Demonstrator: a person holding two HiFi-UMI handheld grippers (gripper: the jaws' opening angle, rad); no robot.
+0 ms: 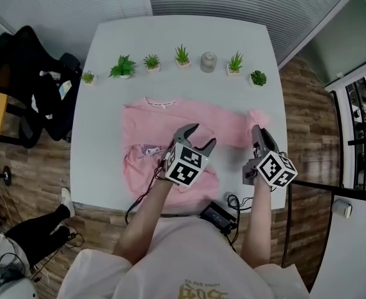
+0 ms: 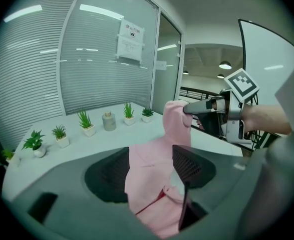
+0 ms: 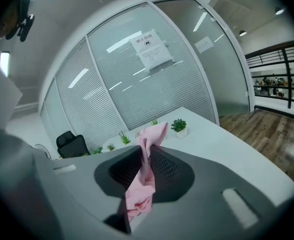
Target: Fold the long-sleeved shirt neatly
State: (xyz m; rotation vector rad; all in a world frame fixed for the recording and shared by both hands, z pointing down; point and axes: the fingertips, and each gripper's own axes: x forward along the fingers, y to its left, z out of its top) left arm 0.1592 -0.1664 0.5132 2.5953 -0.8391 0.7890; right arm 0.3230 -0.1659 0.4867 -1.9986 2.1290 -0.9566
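A pink long-sleeved shirt (image 1: pixel 158 120) lies spread on the white table (image 1: pixel 108 36), collar toward the plants. My right gripper (image 1: pixel 256 131) is shut on the end of the shirt's right sleeve (image 1: pixel 258 116) and holds it off the table. In the right gripper view the sleeve (image 3: pixel 152 134) sticks up pinched between the jaws of the right gripper (image 3: pixel 147 151). My left gripper (image 1: pixel 201 137) hovers over the shirt's right half with its jaws wide apart. In the left gripper view pink fabric (image 2: pixel 152 184) fills the gap of the left gripper (image 2: pixel 152 154) and runs up to the right gripper (image 2: pixel 189 108).
A row of small potted plants (image 1: pixel 123 66) and a grey jar (image 1: pixel 208 61) line the table's far side. A black box with cables (image 1: pixel 217 213) sits at the near edge. A black chair (image 1: pixel 39 86) stands left of the table; a person's leg (image 1: pixel 39 226) shows at lower left.
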